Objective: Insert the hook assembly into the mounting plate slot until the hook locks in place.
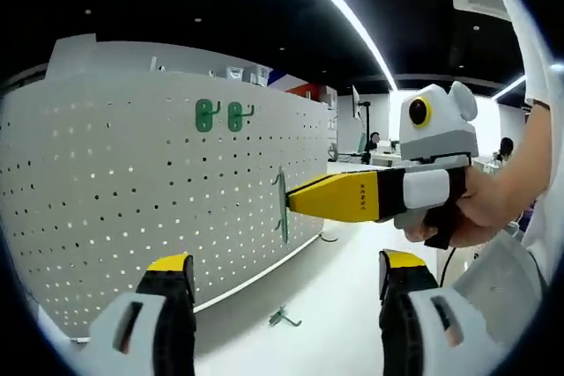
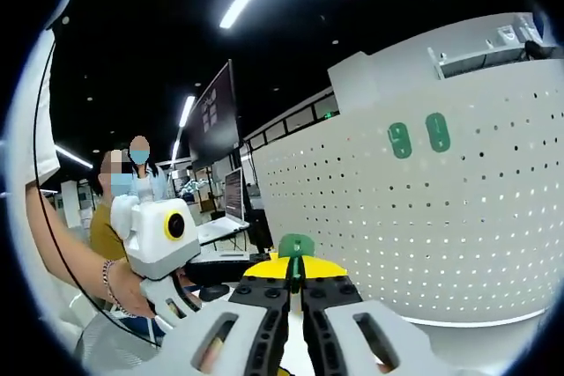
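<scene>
Pegboard mounting plate (image 1: 132, 191), a large white perforated panel standing upright on the white table (image 1: 352, 297), spans the 9 o'clock half of the left gripper view and the 3 o'clock half of the right gripper view. Two green hooks (image 1: 220, 115) already hang side by side near its upper edge. One further green hook assembly (image 1: 281, 204) is clamped edge-on in the closed yellow tips of the right gripper (image 1: 295, 200), which a hand (image 1: 480, 209) carries in from 3 o'clock in the left gripper view. One small loose hook piece (image 1: 284, 316) lies on the table at 6 o'clock, just in front of the panel's foot.

Key relation: the held hook's long axis runs up and down, roughly parallel to the panel face, and it sits at or just off that face; whether its prongs have entered the holes cannot be told. The right gripper's own long axis points straight at the panel, so the coming move, by judgement, is a push along that axis and then a seating drop.

Left gripper (image 1: 286, 283): jaws wide apart, holding nothing, low at 6 o'clock, farther from the hook than the right.

Count: one panel, two grippers, two mounted hooks, one held, one loose.
</scene>
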`<state>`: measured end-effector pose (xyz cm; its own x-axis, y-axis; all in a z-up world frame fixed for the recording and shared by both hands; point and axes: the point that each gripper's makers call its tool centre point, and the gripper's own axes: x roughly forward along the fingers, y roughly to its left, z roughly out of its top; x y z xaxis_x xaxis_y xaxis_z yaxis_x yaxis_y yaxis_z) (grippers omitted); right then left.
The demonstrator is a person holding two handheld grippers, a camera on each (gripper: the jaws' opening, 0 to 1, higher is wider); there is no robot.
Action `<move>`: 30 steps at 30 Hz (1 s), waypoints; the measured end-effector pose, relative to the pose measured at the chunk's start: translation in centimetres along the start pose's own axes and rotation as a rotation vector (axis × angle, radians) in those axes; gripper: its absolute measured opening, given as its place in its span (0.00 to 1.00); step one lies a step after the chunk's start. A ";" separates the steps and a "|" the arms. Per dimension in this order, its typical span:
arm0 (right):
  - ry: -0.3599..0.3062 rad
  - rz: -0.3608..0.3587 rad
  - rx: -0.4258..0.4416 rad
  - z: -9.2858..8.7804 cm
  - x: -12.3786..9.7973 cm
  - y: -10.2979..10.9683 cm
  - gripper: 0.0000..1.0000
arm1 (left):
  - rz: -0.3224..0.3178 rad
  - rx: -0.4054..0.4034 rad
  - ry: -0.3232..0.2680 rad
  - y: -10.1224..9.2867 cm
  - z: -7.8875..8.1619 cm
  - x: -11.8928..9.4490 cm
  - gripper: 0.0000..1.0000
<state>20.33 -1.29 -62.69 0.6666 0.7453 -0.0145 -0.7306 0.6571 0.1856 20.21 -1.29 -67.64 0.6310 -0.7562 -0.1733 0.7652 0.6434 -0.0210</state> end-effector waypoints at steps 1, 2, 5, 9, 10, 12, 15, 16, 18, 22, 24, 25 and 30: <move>0.002 -0.008 -0.011 0.2 -0.1 -0.2 0.00 | -0.001 0.000 0.000 0.0 -0.1 0.0 0.88; -0.003 -0.016 -0.016 0.6 -0.2 -0.4 0.00 | -0.003 -0.002 0.003 -0.1 -0.2 -0.1 0.87; -0.016 -0.041 -0.030 1.5 -0.4 -1.3 0.00 | -0.006 0.001 0.018 -0.1 -0.7 -0.2 0.85; -0.024 -0.084 -0.052 2.7 -0.7 -2.8 0.00 | -0.003 -0.004 0.030 -0.1 -1.2 -0.5 0.84; -0.023 -0.101 -0.061 3.0 -0.8 -3.3 0.00 | -0.003 -0.004 0.032 -0.1 -1.3 -0.6 0.84; -0.030 -0.118 -0.064 3.5 -1.0 -4.0 0.00 | -0.002 -0.003 0.043 0.0 -1.6 -0.6 0.84; -0.034 -0.148 -0.077 4.3 -1.2 -5.2 0.00 | -0.001 0.000 0.052 0.1 -2.1 -0.9 0.83; -0.034 -0.159 -0.082 4.4 -1.3 -5.6 0.00 | -0.001 -0.001 0.057 0.1 -2.2 -0.9 0.83; -0.032 -0.177 -0.096 4.9 -1.5 -6.3 0.00 | -0.002 -0.001 0.067 0.1 -2.6 -1.1 0.83; -0.036 -0.228 -0.109 5.7 -1.9 -8.0 0.00 | -0.005 0.001 0.090 0.1 -3.5 -1.6 0.82; -0.041 -0.247 -0.125 6.1 -2.1 -8.6 0.00 | -0.004 0.002 0.099 0.1 -3.9 -1.9 0.82; -0.042 -0.256 -0.125 6.3 -2.2 -8.9 0.00 | -0.004 0.001 0.107 0.1 -4.1 -2.0 0.82; -0.046 -0.288 -0.147 7.0 -2.4 -9.9 0.00 | -0.009 0.011 0.137 0.1 -5.2 -2.5 0.82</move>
<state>26.98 -10.35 -57.59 0.8526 0.5225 -0.0009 -0.5222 0.8521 0.0367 18.03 1.25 -72.32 0.6011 -0.7383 -0.3060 0.7728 0.6345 -0.0128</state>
